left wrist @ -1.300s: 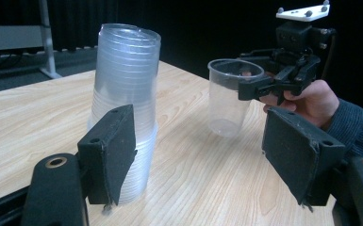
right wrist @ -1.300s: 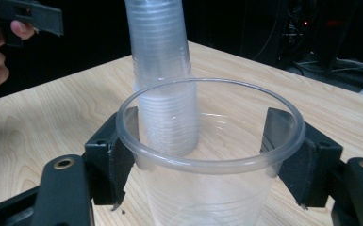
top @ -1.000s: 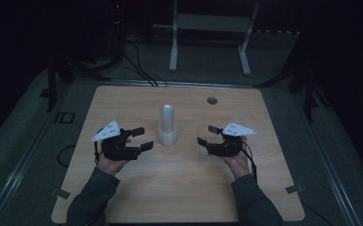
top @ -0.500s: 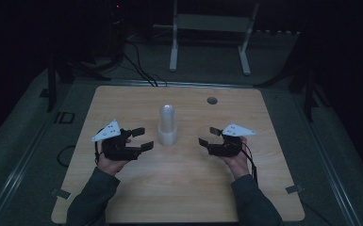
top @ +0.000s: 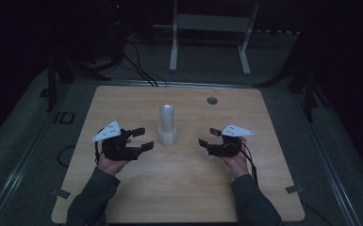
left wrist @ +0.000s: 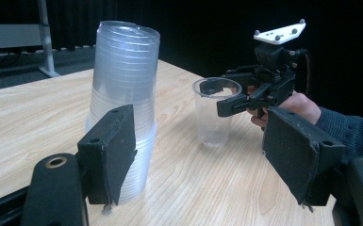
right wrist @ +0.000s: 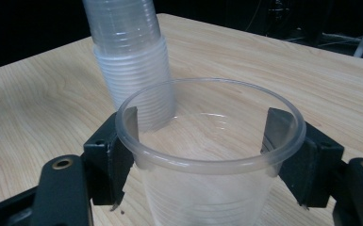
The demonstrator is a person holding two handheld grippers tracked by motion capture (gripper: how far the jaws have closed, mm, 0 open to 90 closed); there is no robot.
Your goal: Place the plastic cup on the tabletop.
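Since a second ago both grippers have barely shifted; the right gripper (top: 210, 138) has edged slightly lower in the frame.

The single clear cup (left wrist: 214, 112) stands upright on the table (top: 179, 188) at the centre of the right gripper view, its rim between that gripper's open jaws, which flank it without visibly squeezing. The left gripper (top: 140, 139) hangs wide open and empty beside the cup stack (top: 166, 124) at mid-frame. The cup looks light, thin, slick and easily crushed; a gentle grip just below the stiffer rim should suit.
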